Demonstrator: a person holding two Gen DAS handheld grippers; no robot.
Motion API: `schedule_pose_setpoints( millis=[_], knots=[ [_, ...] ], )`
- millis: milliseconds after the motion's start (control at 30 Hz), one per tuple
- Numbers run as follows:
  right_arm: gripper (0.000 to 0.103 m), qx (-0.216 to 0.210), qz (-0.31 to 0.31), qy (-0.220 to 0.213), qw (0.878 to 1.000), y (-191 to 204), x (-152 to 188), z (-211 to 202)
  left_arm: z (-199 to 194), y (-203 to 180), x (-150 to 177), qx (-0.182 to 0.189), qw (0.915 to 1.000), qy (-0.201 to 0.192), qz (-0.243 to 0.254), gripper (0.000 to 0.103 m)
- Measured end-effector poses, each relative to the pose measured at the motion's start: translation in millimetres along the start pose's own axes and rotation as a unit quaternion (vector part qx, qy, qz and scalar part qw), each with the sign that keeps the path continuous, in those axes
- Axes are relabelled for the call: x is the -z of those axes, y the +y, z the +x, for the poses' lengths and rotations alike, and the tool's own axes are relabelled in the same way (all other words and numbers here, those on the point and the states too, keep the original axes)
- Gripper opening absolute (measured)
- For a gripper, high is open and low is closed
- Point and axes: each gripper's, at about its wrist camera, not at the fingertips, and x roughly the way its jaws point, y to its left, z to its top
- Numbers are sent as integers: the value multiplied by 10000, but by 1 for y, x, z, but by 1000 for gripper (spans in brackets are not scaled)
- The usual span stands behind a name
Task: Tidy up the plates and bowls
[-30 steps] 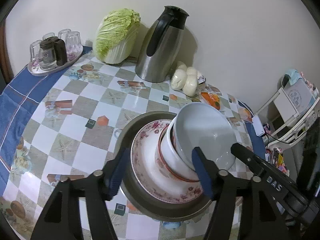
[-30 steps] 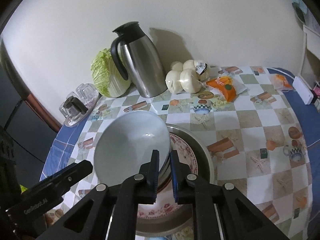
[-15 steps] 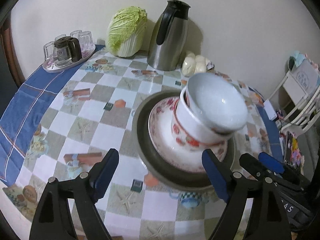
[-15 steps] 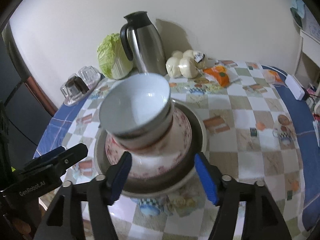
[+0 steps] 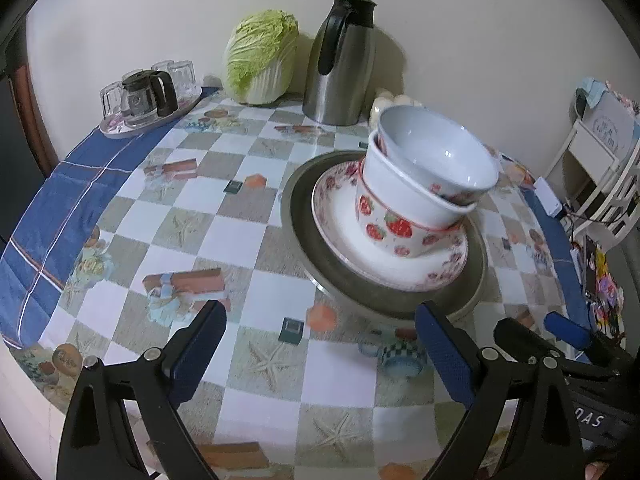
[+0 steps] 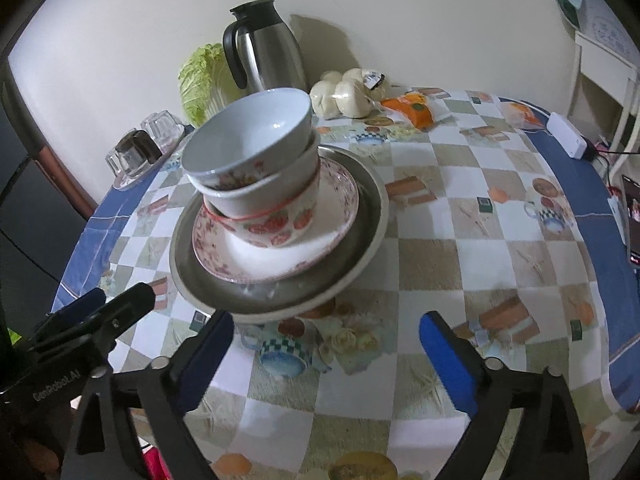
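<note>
One stack stands on the checked tablecloth: a grey metal dish (image 5: 316, 256) (image 6: 360, 240), a floral plate (image 5: 340, 216) (image 6: 336, 196), a strawberry bowl (image 5: 392, 220) (image 6: 276, 216) and, tilted on top, a plain white bowl (image 5: 436, 152) (image 6: 248, 140). My left gripper (image 5: 320, 344) hangs near the table's front edge, short of the stack, its jaws still opening with nothing between them. My right gripper (image 6: 326, 344) is likewise drawn back from the stack, jaws still opening and empty. Each gripper shows at the edge of the other's view.
Along the wall stand a steel thermos jug (image 5: 340, 64) (image 6: 264, 48), a cabbage (image 5: 260, 56) and a tray with glasses and a small pot (image 5: 148, 96). Steamed buns (image 6: 348, 92) and an orange packet (image 6: 416, 110) lie behind the stack. A white shelf (image 5: 600, 148) stands beside the table.
My right gripper let go of the white bowl's rim and opened wide. Both grippers pulled back from the stack toward the table's front edge, and the left one opened wider.
</note>
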Motion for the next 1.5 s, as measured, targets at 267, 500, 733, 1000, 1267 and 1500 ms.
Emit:
schedule_pose_setpoints(
  millis=[267, 500, 733, 1000, 1267, 1500],
  knots=[
    [102, 94, -9, 76, 9999, 0, 16, -2, 0, 5, 13, -133, 9999, 22, 85, 96],
    [102, 209, 38, 140, 9997, -2, 26, -2, 0, 8, 24, -326, 9993, 23, 186, 96],
    [102, 301, 18, 157, 9994, -2, 33, -3, -1, 7, 31, -371, 9987, -9, 347, 96],
    [102, 336, 11, 176, 9993, -2, 36, -3, -2, 5, 34, -601, 9971, -39, 469, 96],
    [102, 362, 27, 195, 9992, -4, 36, -1, -1, 7, 34, -695, 9963, -58, 493, 96],
    [102, 340, 17, 197, 9992, -3, 36, -1, -2, 7, 35, -716, 9962, -91, 495, 96]
  ],
)
